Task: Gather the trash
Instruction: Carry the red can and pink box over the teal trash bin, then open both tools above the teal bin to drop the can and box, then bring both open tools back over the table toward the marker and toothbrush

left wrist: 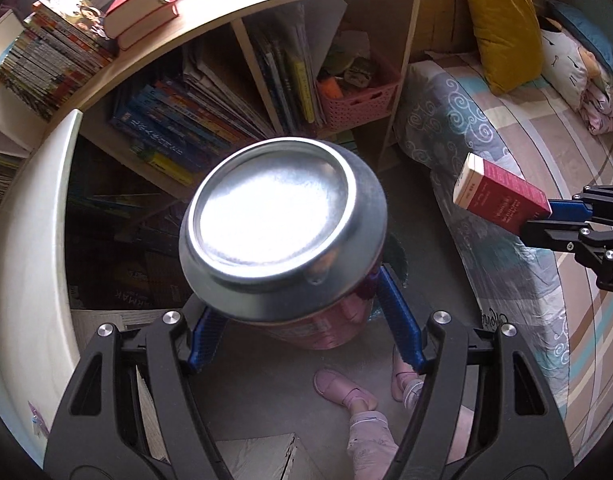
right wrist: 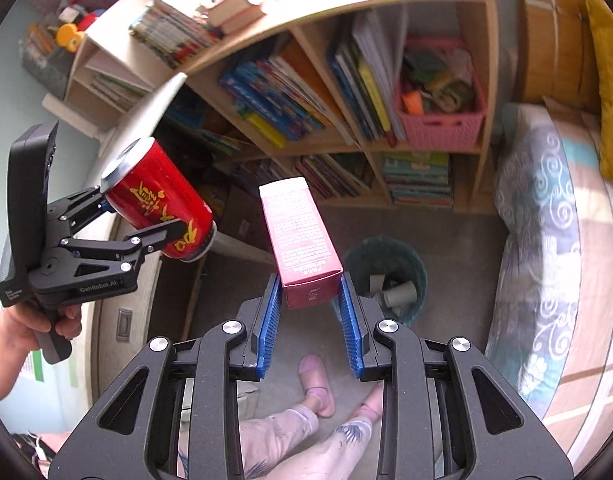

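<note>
- Bin [right wrist: 384, 276] on floor, below and just right of box; right gripper [right wrist: 310, 312] nearer.
- Can [right wrist: 158, 204] clamped sideways in left gripper [right wrist: 144, 220], well left of bin.
- Box [right wrist: 302, 240] clamped between right fingers [right wrist: 268, 320], long axis pointing forward.

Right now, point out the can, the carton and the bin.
red can [right wrist: 158, 204], right wrist view, printed side.
pink carton [right wrist: 302, 236], right wrist view, long printed face.
trash bin [right wrist: 356, 258], right wrist view, left rim.

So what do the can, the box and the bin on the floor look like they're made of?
Red can: thin metal, glossy print, bare silvery end.
Pink box: printed cardboard, folded edges, slight sheen.
Bin: probably plastic, dull teal wall; hard to tell.
</note>
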A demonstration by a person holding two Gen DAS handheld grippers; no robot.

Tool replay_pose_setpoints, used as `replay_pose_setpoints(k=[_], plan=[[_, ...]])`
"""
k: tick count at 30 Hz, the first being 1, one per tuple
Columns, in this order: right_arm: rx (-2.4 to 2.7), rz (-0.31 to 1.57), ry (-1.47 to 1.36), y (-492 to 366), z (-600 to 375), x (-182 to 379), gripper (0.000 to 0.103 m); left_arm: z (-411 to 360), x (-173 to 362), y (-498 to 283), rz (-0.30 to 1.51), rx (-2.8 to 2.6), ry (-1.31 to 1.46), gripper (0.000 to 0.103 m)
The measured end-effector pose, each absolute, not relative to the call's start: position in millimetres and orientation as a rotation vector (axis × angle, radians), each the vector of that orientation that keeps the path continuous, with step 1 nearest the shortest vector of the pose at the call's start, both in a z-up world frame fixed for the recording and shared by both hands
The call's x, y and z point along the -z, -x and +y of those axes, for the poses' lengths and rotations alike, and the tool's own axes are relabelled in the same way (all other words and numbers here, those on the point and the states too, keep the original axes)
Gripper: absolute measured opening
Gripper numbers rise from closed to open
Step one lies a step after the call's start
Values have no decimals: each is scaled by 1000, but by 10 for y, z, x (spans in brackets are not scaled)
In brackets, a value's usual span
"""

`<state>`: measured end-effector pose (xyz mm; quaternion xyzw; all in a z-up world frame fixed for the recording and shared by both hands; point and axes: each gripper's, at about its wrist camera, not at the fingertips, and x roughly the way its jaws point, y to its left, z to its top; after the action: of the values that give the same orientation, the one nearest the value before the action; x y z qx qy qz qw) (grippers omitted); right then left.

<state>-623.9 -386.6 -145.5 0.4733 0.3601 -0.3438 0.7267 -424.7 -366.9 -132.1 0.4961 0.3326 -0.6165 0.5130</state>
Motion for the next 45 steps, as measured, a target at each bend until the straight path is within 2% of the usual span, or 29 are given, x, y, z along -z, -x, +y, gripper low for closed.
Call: replay_pose_setpoints(k=[17, 26, 29, 30, 32, 33, 41, 45], plan=[[762, 802, -1228, 6340, -4076, 2562, 30, -4001, 2384, 4592, 876, 1461, -1361, 68], [769, 822, -1320, 6310, -4178, 3167, 30, -4065, 2967, 4618, 975, 1411, -1381, 68], [780, 807, -1347, 6317, -4221, 3283, 33, -4090, 3114, 4628, 1015, 1413, -1398, 69], [781, 804, -1364, 6324, -4242, 3317, 39, -4102, 3154, 4635, 1019, 1406, -1404, 70], [797, 779, -1381, 6357, -4273, 3344, 51, -4119, 3186, 4660, 1012, 1405, -1420, 87], [805, 772, -1388, 6374, -4285, 3345, 56, -4125, 3185, 4669, 998, 1400, -1425, 91], [835, 729, -1404, 6518, -4325, 3156, 56, -4098, 3042, 4548, 1001, 1393, -1413, 92], [818, 713, -1395, 6487, -4286, 2919, 56, -4006, 2760, 4381, 1001, 1381, -1365, 92]])
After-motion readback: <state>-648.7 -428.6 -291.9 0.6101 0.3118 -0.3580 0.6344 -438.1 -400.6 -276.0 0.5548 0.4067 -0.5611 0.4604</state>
